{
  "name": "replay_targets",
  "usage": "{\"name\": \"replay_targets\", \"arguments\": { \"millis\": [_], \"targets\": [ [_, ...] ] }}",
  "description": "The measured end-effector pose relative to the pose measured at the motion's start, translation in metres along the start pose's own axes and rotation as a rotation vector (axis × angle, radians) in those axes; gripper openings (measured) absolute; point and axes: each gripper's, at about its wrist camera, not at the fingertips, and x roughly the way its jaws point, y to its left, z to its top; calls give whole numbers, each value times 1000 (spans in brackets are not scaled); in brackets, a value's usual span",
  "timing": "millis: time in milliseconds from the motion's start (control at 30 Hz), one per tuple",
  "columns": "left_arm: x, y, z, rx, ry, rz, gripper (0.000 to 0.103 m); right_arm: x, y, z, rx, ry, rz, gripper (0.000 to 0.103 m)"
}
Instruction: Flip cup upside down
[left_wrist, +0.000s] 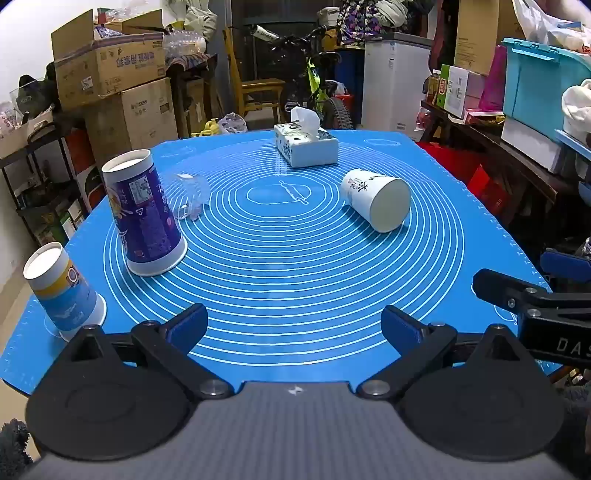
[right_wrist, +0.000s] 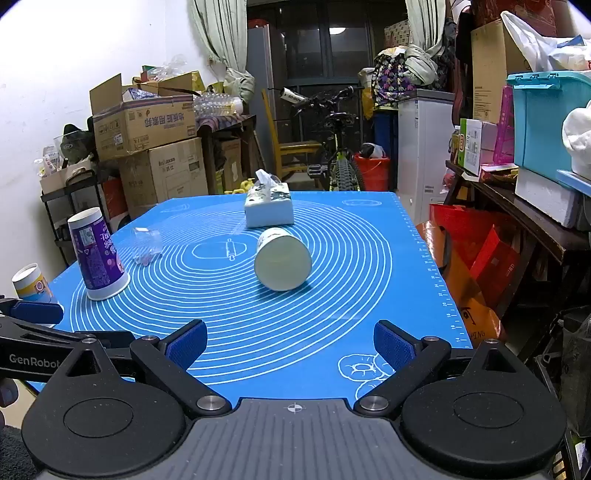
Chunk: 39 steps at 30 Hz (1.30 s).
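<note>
A white paper cup (left_wrist: 376, 199) lies on its side on the blue mat (left_wrist: 295, 258), its base turned toward me; it also shows in the right wrist view (right_wrist: 282, 262). A purple cup (left_wrist: 144, 218) stands upside down at the left, seen also in the right wrist view (right_wrist: 98, 254). A blue and yellow cup (left_wrist: 61, 288) stands upside down at the near left edge, and shows in the right wrist view (right_wrist: 29, 282). My left gripper (left_wrist: 293, 328) is open and empty over the near mat. My right gripper (right_wrist: 290, 345) is open and empty, well short of the white cup.
A tissue box (left_wrist: 306, 142) stands at the far middle of the mat. A clear crumpled plastic cup (left_wrist: 188, 197) lies beside the purple cup. Cardboard boxes (left_wrist: 110, 70), a bicycle (left_wrist: 317, 85) and shelves surround the table. The right gripper's body (left_wrist: 535, 306) shows at the right.
</note>
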Motion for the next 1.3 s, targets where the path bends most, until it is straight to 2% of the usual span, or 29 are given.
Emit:
{"name": "replay_targets", "arguments": {
  "millis": [1300],
  "targets": [
    [5,-3,3,9,0,6,99,2,1,1,0,4,2,97]
  ]
}}
